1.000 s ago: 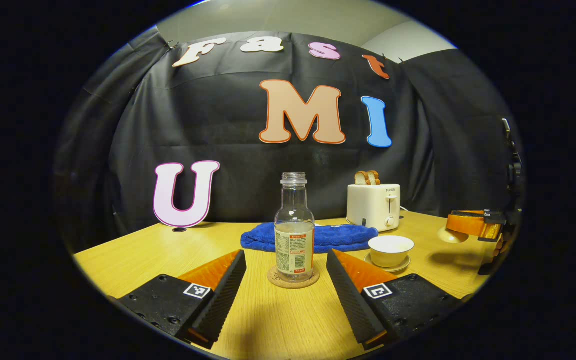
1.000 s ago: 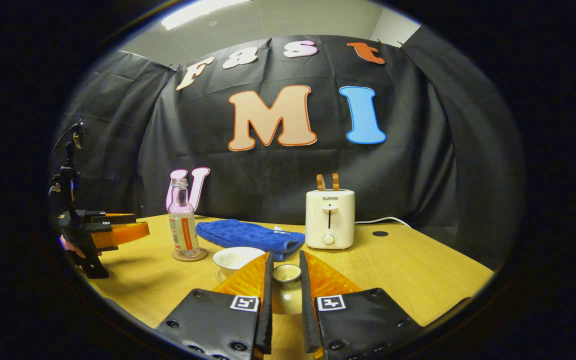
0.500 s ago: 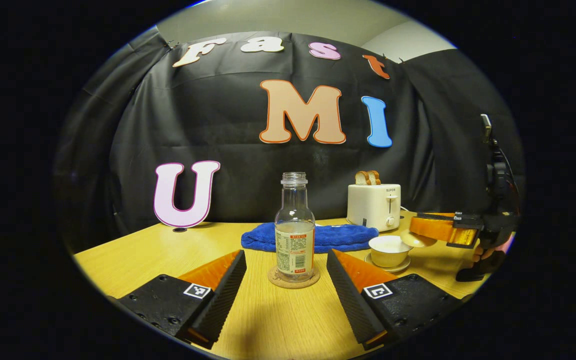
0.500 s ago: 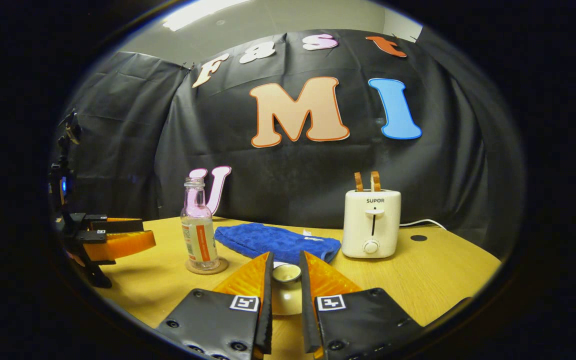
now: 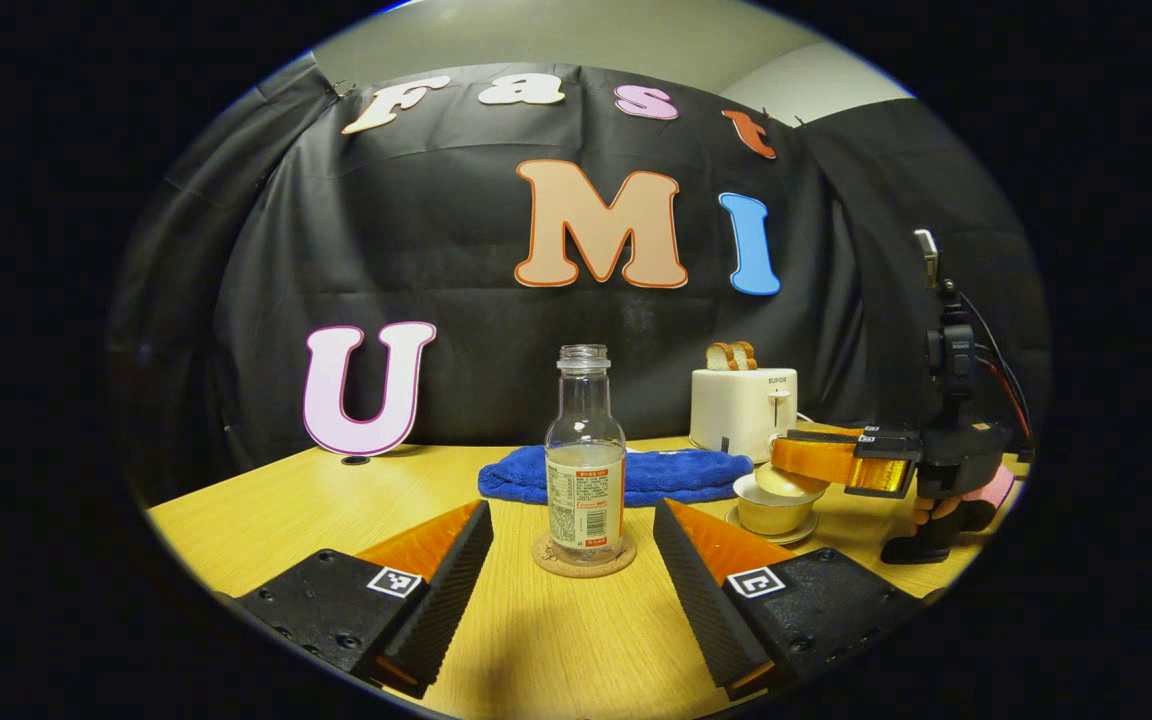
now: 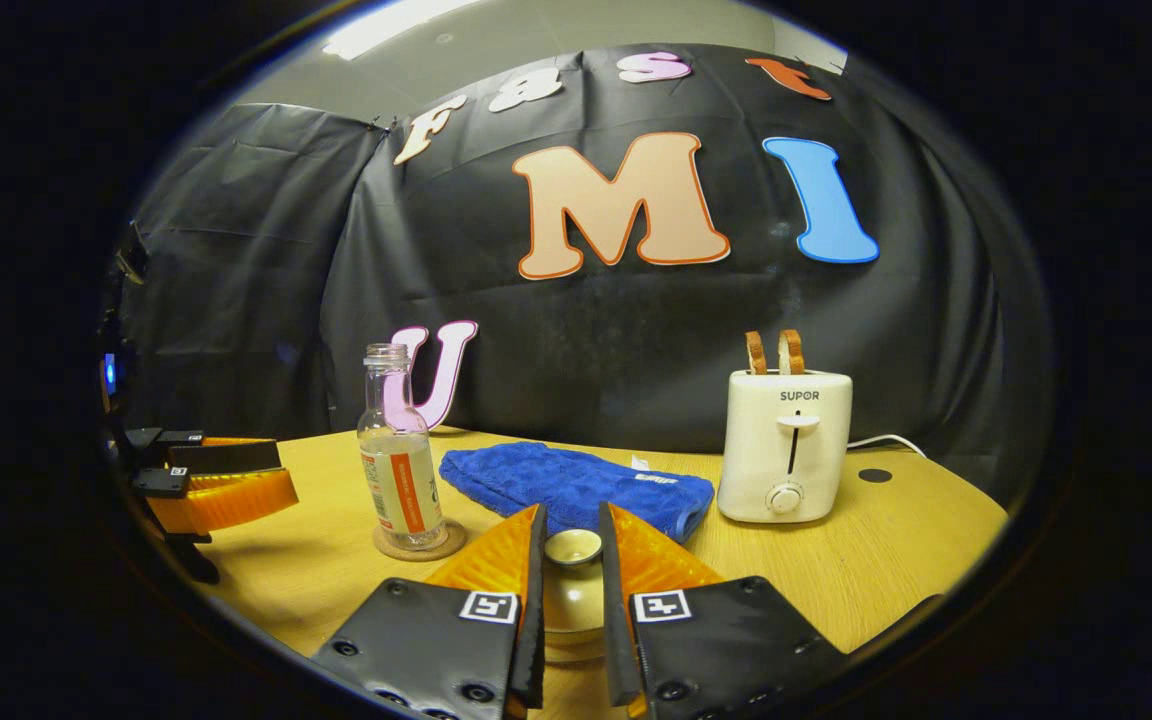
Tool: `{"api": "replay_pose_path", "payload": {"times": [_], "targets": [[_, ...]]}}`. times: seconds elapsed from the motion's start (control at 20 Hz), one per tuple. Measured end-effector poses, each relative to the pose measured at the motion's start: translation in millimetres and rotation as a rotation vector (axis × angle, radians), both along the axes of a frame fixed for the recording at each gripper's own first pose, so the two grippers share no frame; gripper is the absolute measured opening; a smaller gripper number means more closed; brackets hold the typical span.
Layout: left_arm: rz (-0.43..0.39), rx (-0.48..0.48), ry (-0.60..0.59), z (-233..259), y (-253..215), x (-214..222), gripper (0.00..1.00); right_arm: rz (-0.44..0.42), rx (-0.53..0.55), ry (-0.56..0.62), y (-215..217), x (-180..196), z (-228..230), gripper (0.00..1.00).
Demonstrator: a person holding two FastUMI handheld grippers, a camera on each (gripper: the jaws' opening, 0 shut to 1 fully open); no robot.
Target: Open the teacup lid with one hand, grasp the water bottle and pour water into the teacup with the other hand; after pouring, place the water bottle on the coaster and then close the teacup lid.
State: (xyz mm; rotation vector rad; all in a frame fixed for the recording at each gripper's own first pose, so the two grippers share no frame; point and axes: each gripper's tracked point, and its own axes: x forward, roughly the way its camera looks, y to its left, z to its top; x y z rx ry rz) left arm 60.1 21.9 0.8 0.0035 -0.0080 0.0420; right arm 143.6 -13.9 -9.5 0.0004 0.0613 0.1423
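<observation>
Two grippers share the last step: the right gripper (image 6: pixel 569 560), low centre in the right gripper view, has its jaws drawn narrow on the knob of the lid (image 6: pixel 573 546), while the left gripper (image 5: pixel 572 560) sits at the bottom of the left gripper view with jaws wide and empty. In that left gripper view the lid (image 5: pixel 786 481) hangs at mid-right, directly over the cup (image 5: pixel 769 514) and seemingly just at its rim; contact cannot be confirmed. The coming move looks like a short straight drop, the lid's axis upright and in line with the cup's, then a release. The bottle (image 5: pixel 585 470) stands upright on its coaster (image 5: pixel 583 556) at centre frame, straight ahead between the open jaws, so the pour and set-down appear done. The right gripper is clearly the nearer to the cup. Behind, on the worktop (image 5: pixel 286 500), the toaster (image 6: pixel 786 450) reads "SUPOR"; the bottle's label is too small to read.
</observation>
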Motion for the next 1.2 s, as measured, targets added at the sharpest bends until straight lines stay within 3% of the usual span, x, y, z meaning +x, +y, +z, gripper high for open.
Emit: {"api": "replay_pose_path", "payload": {"times": [0.6, 0.95, 1.2], "targets": [[-0.015, 0.001, 0.002, 0, -3, 1, 0.94, 0.035, -0.014, 0.089, 6, 8, -13, 0.28], [-0.018, 0.0, 0.002, 1, -2, 1, 0.94, 0.048, -0.012, 0.097, 8, 6, -14, 0.38], [-0.02, 0.0, 0.002, 1, -3, 1, 0.94, 0.06, -0.014, 0.075, 10, -3, -10, 0.75]]}}
